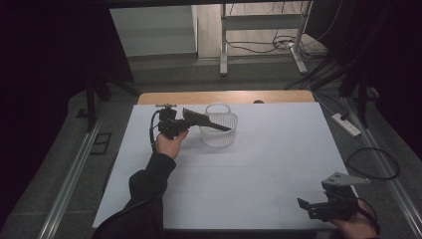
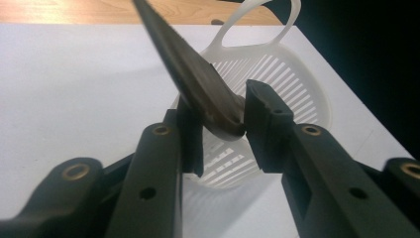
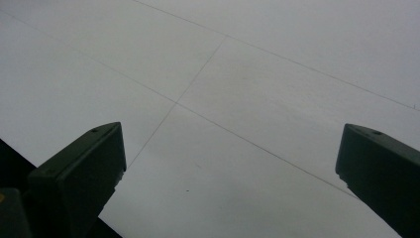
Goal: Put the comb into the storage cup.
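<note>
1. The left gripper point(image 1: 184, 124) is at the far left of the table point(image 1: 259, 169), just beside a white basket point(image 1: 219, 138). Its jaws are drawn in on the end of a dark comb point(image 1: 206, 121), and the pads seem to meet it on both sides.
2. In the left gripper view the comb point(image 2: 198, 84) slants up and away from the gripper point(image 2: 223, 135). It hangs above the slotted basket point(image 2: 297, 84), so the work in hand looks like setting it inside.
3. The comb is probably light, thin, rigid plastic with a smooth, glossy skin, so it could slip or swivel in the pads.
4. The present hold is far out on one end, which leaves the long body free to swing. A hold nearer the middle, across the flat faces, would likely be steadier.
5. The toothed edge is a poor place to pinch, because the teeth may bend or slide.
6. The basket looks light too and could shift or tip if the comb knocks its rim.
7. The right gripper point(image 1: 304, 204) hovers at the near right corner. Its jaws stand wide apart and hold nothing, with bare table beneath the gripper point(image 3: 230, 163).
</note>
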Motion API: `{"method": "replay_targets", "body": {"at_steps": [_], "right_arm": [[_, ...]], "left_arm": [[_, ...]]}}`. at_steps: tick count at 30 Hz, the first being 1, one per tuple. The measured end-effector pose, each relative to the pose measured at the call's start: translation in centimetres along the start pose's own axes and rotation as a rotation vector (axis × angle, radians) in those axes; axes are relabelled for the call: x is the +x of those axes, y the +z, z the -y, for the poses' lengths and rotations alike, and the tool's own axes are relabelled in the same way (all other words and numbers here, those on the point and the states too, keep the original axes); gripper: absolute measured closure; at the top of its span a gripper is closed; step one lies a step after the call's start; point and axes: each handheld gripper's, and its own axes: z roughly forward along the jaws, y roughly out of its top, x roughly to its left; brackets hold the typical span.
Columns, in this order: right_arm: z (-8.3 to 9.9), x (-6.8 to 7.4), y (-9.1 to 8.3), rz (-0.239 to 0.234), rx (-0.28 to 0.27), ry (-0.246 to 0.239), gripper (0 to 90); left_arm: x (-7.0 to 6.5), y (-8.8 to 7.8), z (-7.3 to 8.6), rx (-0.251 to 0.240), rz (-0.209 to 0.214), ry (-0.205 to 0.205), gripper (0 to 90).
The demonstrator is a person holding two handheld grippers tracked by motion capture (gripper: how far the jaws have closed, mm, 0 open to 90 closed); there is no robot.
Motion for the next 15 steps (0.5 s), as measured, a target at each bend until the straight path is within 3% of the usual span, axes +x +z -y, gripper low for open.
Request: {"method": "replay_targets", "body": {"at_steps": [15], "right_arm": [[0.00, 0.01, -0.01, 0.001, 0.000, -0.001, 0.0]], "left_arm": [[-0.07, -0.20, 0.02, -0.020, -0.051, 0.050, 50.0]]}}
